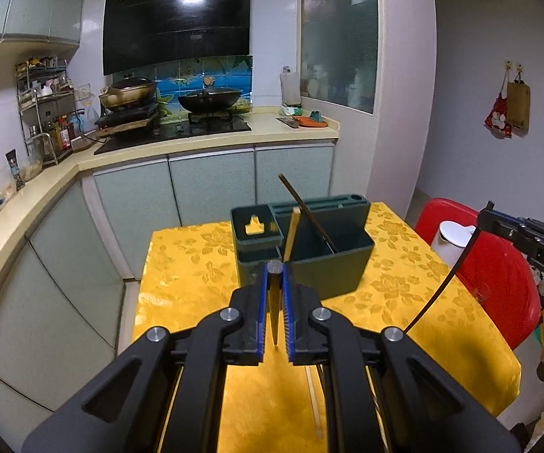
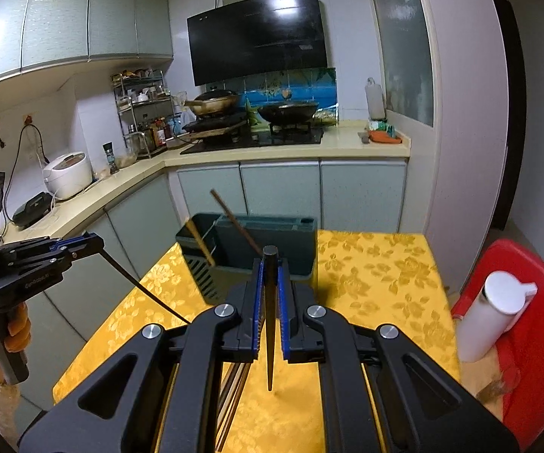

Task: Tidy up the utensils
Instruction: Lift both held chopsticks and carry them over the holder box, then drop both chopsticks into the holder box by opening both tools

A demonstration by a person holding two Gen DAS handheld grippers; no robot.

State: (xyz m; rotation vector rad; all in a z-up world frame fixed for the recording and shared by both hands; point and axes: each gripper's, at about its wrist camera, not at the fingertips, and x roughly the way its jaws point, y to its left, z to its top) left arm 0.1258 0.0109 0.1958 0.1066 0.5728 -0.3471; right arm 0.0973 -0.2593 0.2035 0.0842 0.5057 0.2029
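My left gripper [image 1: 275,270] is shut on a dark chopstick [image 1: 274,317] that hangs tip-down over the yellow table [image 1: 196,264]. My right gripper [image 2: 271,262] is shut on a black chopstick [image 2: 270,339], also tip-down. Each gripper shows in the other's view: the right gripper [image 1: 485,219] at the right edge, the left gripper [image 2: 94,243] at the left edge. Both are held in front of a dark green utensil holder [image 1: 328,264] [image 2: 294,249]. In the holder lean a brown chopstick [image 1: 302,207] [image 2: 234,222] and a pale wooden one [image 1: 292,230] [image 2: 200,241].
More chopsticks [image 2: 230,396] lie on the table under the grippers. A red chair [image 2: 529,302] with a white flask [image 2: 495,317] stands to the right of the table. Kitchen cabinets [image 1: 211,181] and a counter with a stove [image 1: 181,132] lie beyond.
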